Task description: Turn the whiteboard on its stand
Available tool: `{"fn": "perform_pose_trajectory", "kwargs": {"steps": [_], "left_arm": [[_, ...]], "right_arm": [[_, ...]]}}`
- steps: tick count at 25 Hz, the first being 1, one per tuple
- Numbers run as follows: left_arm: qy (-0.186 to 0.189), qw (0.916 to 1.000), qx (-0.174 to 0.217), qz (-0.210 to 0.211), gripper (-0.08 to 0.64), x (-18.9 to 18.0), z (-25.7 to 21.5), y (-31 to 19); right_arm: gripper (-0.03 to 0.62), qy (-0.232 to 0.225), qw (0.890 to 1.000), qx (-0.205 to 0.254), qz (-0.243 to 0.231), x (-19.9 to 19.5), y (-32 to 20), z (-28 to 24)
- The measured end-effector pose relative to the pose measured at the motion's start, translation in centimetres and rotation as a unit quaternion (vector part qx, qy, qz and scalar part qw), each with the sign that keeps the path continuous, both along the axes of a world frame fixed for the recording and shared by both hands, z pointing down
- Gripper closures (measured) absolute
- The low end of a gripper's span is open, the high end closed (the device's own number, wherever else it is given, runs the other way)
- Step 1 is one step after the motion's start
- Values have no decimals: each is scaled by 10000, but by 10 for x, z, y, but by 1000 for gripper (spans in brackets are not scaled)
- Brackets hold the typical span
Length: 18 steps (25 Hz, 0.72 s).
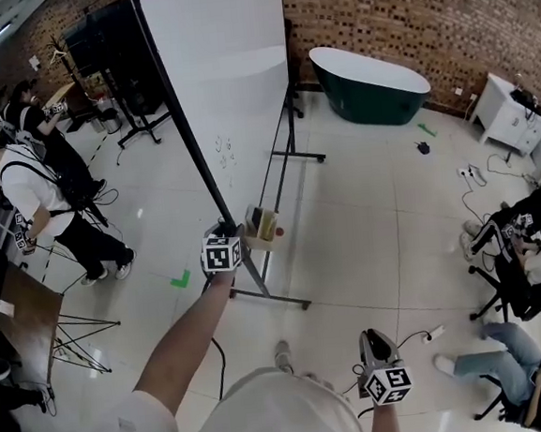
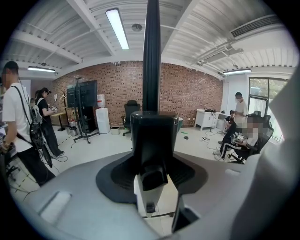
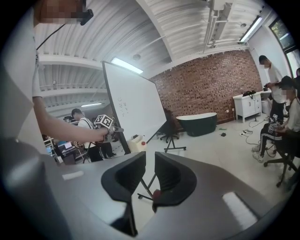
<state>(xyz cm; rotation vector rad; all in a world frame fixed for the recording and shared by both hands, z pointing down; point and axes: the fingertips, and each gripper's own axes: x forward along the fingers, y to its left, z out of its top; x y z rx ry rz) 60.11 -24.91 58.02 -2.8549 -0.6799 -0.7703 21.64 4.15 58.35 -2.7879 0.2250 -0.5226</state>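
Right gripper (image 1: pixel 375 338) sits closest, at five o'clock in my head view, its jaws a narrow gap apart with nothing between them. Left gripper (image 1: pixel 226 231), near centre, is clamped on the black edge of the whiteboard (image 1: pixel 225 73), which rises toward twelve o'clock on its stand (image 1: pixel 292 301).

The left gripper (image 2: pixel 152 145) clamps the whiteboard's black frame edge (image 2: pixel 151 56).

White whiteboard (image 1: pixel 229 63) in black frame (image 1: pixel 186 124), red brick wall (image 1: pixel 403 11), dark-green tub (image 1: pixel 367 84).
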Motion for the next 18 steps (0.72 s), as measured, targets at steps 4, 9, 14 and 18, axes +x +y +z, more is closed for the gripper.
{"fn": "perform_pose_trajectory", "kwargs": {"steps": [4, 9, 14, 18], "left_arm": [[-37, 10000, 28, -44, 351, -12, 3, -11], [-33, 9999, 40, -125, 351, -25, 3, -18], [-64, 9998, 45, -205, 351, -33, 0, -24], [-99, 9996, 79, -235, 350, -39, 2, -27]], "right_arm": [[535, -6, 10000, 30, 6, -11, -2, 5], [535, 63, 9999, 90, -34, -17, -2, 2], [535, 110, 9999, 107, -40, -23, -1, -1], [535, 88, 9998, 148, -44, -32, 1, 2]]}}
